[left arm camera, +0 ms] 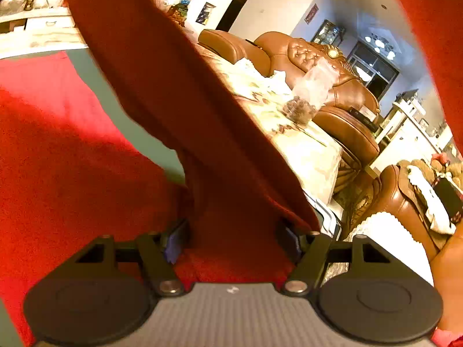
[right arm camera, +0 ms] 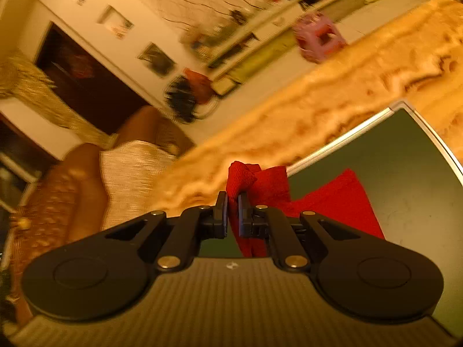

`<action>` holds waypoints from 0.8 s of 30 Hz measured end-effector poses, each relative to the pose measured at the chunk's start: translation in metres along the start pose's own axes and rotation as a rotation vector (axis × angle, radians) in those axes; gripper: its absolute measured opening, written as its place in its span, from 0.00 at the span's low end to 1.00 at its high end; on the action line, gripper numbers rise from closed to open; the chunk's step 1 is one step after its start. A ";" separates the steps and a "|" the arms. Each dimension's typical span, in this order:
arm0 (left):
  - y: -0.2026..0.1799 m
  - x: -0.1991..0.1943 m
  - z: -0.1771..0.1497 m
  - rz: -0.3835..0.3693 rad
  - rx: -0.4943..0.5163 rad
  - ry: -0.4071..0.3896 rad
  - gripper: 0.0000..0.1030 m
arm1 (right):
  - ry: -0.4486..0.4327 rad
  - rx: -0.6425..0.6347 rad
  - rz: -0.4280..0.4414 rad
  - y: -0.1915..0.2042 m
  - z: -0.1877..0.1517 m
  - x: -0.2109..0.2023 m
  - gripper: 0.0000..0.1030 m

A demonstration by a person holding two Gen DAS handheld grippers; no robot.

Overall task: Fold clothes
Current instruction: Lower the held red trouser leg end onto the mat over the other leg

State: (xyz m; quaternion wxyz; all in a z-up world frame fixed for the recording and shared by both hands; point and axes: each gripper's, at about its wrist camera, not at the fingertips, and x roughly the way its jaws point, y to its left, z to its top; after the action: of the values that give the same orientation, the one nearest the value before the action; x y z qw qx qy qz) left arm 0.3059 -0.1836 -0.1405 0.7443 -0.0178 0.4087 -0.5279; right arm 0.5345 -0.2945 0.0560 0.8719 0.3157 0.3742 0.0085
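Right wrist view shows your right gripper (right arm camera: 233, 212) pinched nearly closed on a bunched corner of the red garment (right arm camera: 327, 202), the cloth poking up above the fingertips and the rest trailing down and to the right onto the dark green board (right arm camera: 405, 167) that lies on the desk (right arm camera: 347, 92). The frame is tilted and blurred, so the gripper looks to be held off the board, mid-swing.

Left wrist view puts your left gripper (left arm camera: 231, 240) with its jaws standing wide apart, and a band of the same red garment (left arm camera: 162, 86) runs straight up from between them toward the top left of the frame. Cloth fills the gap, but the pads are barely visible at either side, so you cannot tell whether they press on it or it only drapes through. More red fabric lies spread on the left over the green surface.

What matters for you: the garment's long run stretches away from the left gripper along its own pointing line, while the right gripper has a firm hold of one end. Judge the fold line across that stretch, not along it.
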 end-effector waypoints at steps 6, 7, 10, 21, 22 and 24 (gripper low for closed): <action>-0.002 -0.012 -0.011 -0.002 0.029 -0.009 0.72 | 0.070 -0.042 -0.121 0.015 -0.010 0.076 0.09; -0.002 -0.015 -0.013 0.000 0.034 -0.010 0.72 | 0.081 -0.054 -0.138 0.014 -0.014 0.087 0.09; -0.004 -0.024 -0.019 -0.001 0.041 -0.020 0.72 | 0.114 -0.090 -0.189 0.013 -0.028 0.118 0.09; -0.015 -0.039 -0.035 -0.007 0.086 -0.033 0.81 | 0.235 -0.221 -0.378 0.010 -0.076 0.231 0.35; -0.015 -0.040 -0.036 -0.010 0.085 -0.034 0.81 | 0.256 -0.228 -0.363 0.012 -0.075 0.230 0.41; -0.015 -0.043 -0.038 -0.012 0.084 -0.034 0.84 | 0.269 -0.221 -0.319 0.013 -0.068 0.218 0.41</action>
State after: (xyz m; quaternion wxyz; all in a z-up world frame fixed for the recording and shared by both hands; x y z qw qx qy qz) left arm 0.2657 -0.1402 -0.1337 0.7479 0.0020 0.3734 -0.5488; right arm 0.6497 -0.1919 -0.1136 0.8337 0.1512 0.5290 -0.0466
